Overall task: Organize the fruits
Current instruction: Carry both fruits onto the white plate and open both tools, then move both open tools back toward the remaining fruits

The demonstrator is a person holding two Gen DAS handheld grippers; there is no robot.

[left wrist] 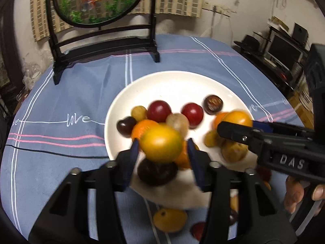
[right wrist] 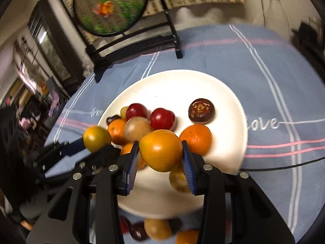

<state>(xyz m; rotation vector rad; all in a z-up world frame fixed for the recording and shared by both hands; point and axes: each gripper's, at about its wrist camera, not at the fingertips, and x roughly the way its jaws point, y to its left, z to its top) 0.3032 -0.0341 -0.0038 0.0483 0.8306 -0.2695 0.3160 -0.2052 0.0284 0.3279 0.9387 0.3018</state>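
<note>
In the left wrist view a yellow-orange fruit (left wrist: 161, 134) sits between the blue pads of my left gripper (left wrist: 163, 144), over the near part of the white plate (left wrist: 178, 85). A thin gap shows at the right pad, so the jaws are open around it. My right gripper (right wrist: 160, 145) is shut on another orange-yellow fruit (right wrist: 161, 156) above the plate (right wrist: 182, 85). Each gripper also shows in the other view: the right gripper (left wrist: 239, 126) from the right, the left gripper (right wrist: 95, 146) from the left. The plate holds red plums (left wrist: 159, 110), oranges (right wrist: 196, 139) and dark fruits (left wrist: 213, 104).
Several loose fruits (left wrist: 169, 219) lie on the blue checked cloth (left wrist: 71, 93) in front of the plate. A round fish screen on a black stand (left wrist: 101, 2) rises behind it. A black cable (left wrist: 61, 153) crosses the cloth. A person's hand (left wrist: 294, 195) holds the right gripper.
</note>
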